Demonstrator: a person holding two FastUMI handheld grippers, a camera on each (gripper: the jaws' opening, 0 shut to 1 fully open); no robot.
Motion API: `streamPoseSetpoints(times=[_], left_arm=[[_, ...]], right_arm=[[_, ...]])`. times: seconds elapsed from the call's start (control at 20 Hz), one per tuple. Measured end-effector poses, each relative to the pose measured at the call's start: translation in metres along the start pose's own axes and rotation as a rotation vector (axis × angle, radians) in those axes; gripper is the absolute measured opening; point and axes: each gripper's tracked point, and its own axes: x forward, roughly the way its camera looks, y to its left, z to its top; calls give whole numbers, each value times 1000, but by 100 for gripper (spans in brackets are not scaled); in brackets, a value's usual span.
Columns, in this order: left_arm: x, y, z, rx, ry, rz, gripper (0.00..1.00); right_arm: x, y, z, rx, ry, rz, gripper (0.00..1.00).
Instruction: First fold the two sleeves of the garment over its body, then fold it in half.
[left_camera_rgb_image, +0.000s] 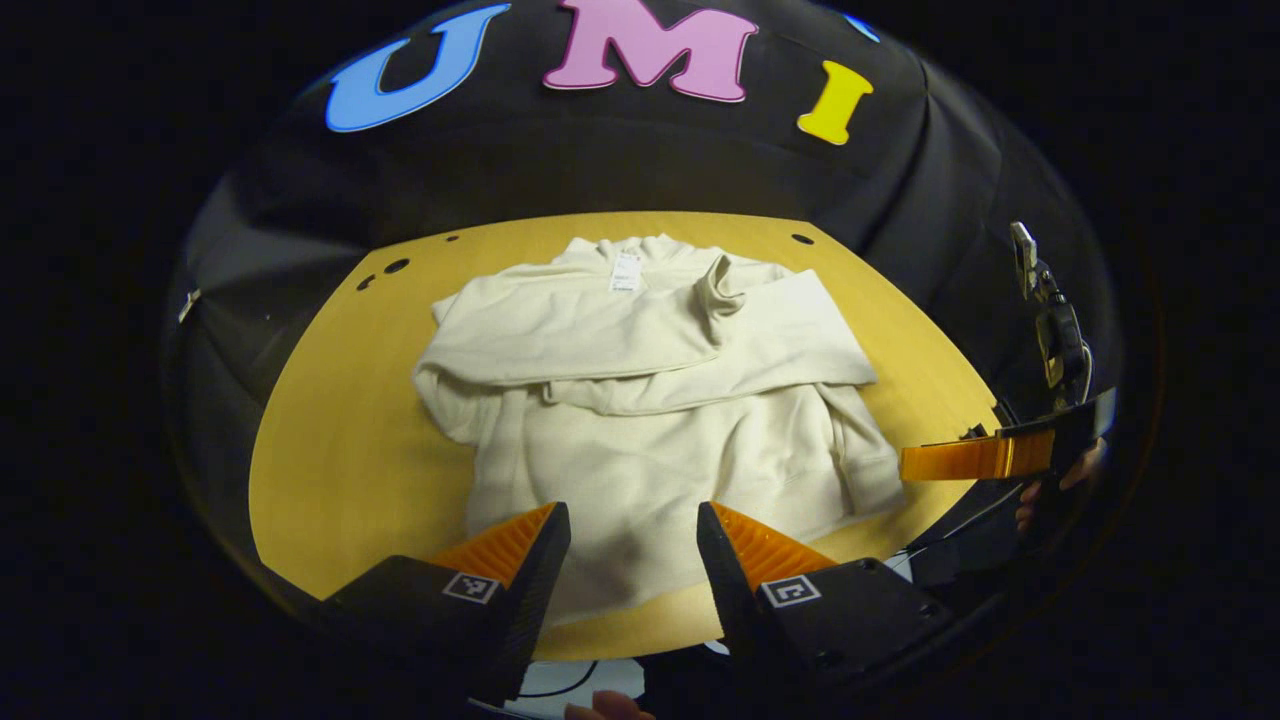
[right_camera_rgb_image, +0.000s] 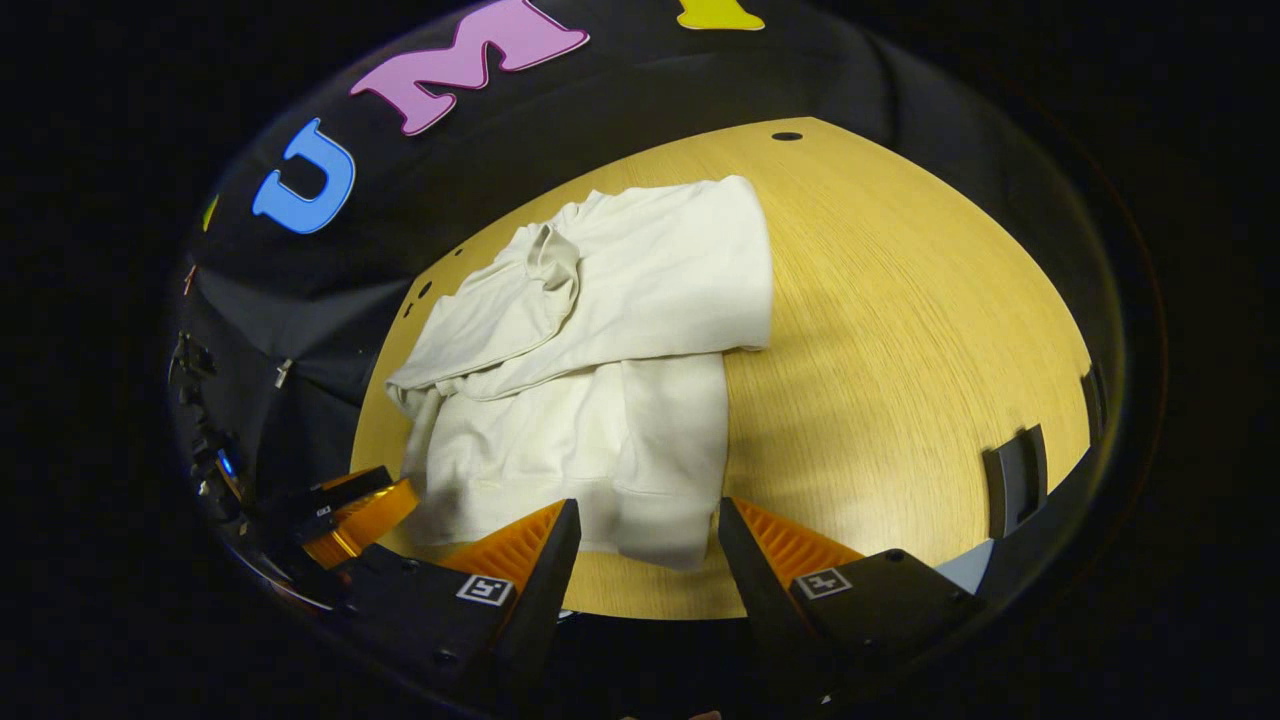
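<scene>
Cream-white fleece covers the middle of the wooden table (left_camera_rgb_image: 340, 460): the sweatshirt (left_camera_rgb_image: 640, 440) lies flat with its collar and neck tag (left_camera_rgb_image: 626, 271) toward the top of the left gripper view and its hem toward the bottom. Both sleeves already rest across the chest. The left-frame sleeve (left_camera_rgb_image: 570, 345) runs over toward the right, and the other sleeve (left_camera_rgb_image: 770, 345) crosses it, its cuff bunched just under the collar. By my reading the sleeve stage is done and the fold in half is what remains.

That would explain where the tools sit. The left gripper (left_camera_rgb_image: 633, 560) hangs over the hem at the bottom centre of its view, fingers spread wide with nothing between them, the cloth showing in the gap. The right gripper (right_camera_rgb_image: 648, 555) hangs likewise at the bottom of the right gripper view, over the hem's corner, jaws parted and empty; it also appears at the right edge of the left gripper view as an orange finger just beside the hem's right corner. Two open claws near opposite ends of the hem suit a pinch at each corner, so the lower half can be carried up toward the collar without skewing.
</scene>
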Motion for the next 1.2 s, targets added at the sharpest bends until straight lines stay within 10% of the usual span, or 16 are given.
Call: streamPoseSetpoints(times=[1.2], left_arm=[[47,64,-54,-79,71,181,83]], right_arm=[[53,-5,-20,-283,87,-245,98]])
